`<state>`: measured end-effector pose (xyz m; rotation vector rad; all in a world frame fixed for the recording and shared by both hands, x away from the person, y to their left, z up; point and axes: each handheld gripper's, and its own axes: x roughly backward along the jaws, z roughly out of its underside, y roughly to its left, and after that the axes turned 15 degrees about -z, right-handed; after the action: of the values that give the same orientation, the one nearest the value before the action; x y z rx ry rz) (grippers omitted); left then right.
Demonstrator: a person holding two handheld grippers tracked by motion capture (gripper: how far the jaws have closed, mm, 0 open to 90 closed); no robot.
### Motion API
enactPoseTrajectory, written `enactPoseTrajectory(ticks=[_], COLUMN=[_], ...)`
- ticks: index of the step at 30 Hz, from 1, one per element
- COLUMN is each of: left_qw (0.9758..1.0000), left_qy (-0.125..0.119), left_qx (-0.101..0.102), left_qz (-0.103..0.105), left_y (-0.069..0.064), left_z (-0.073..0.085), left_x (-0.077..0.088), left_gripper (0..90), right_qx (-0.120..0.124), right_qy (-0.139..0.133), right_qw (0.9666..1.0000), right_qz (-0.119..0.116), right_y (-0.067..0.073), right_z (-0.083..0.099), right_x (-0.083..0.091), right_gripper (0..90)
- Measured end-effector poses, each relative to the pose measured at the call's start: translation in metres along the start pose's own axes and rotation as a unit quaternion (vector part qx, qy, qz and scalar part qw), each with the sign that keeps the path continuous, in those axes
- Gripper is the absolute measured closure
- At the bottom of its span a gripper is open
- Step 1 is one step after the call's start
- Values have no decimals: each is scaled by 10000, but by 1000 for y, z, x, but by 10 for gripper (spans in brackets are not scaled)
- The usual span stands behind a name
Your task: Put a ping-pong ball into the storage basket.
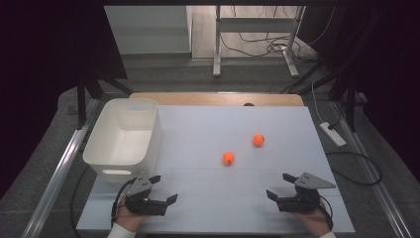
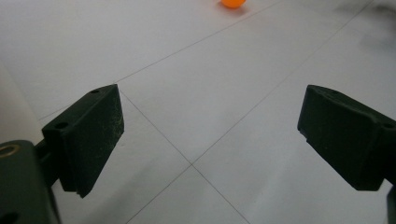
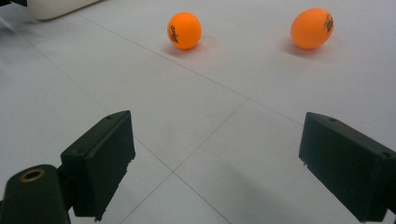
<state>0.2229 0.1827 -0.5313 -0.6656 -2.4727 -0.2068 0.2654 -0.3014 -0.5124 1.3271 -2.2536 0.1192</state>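
Observation:
Two orange balls lie on the white table top: one [image 1: 228, 158] near the middle, the other [image 1: 258, 140] a little farther back and to the right. In the right gripper view both balls [image 3: 184, 30] [image 3: 312, 28] lie ahead of the jaws, well apart from them. My left gripper [image 1: 163, 189] rests near the front left edge, held by a hand, jaws wide apart with nothing between them. My right gripper [image 1: 280, 185] sits at the front right, also open and empty. The left gripper view catches one ball [image 2: 233, 3] at its top edge.
A white plastic bin [image 1: 124, 139] stands at the table's left side, just behind the left gripper; its inside looks empty. A wooden edge [image 1: 218, 98] runs along the table's back. A power strip [image 1: 333, 134] lies on the floor to the right.

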Motion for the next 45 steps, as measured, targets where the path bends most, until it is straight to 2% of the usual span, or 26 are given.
enactPoseTrajectory(ticks=[4, 6, 13, 21, 27, 45], left_qw=[10000, 10000, 10000, 10000, 10000, 9999], left_qy=[0, 12, 5, 33, 5, 52], left_qx=[2, -58, 14, -5, -90, -119], left_qz=[6, -8, 14, 4, 8, 76], left_y=[-2, -3, -2, -3, -8, -16], left_z=[0, 0, -1, -4, -11, -27], left_x=[0, 0, 1, 0, 1, -3], left_gripper=[81, 81, 81, 81, 83, 83], right_qx=[-43, -43, -77, -93, -121, -105], right_qy=[-14, -27, 1, 20, 32, 0], right_qw=[10000, 10000, 10000, 10000, 9999, 9999], right_qz=[-30, -36, -10, -11, 1, 5], right_y=[-1, -1, -1, -1, 1, 0], right_z=[1, 1, 1, 1, 3, 2], right_x=[0, 1, 0, 0, 2, 3], right_gripper=[105, 106, 107, 108, 110, 115])
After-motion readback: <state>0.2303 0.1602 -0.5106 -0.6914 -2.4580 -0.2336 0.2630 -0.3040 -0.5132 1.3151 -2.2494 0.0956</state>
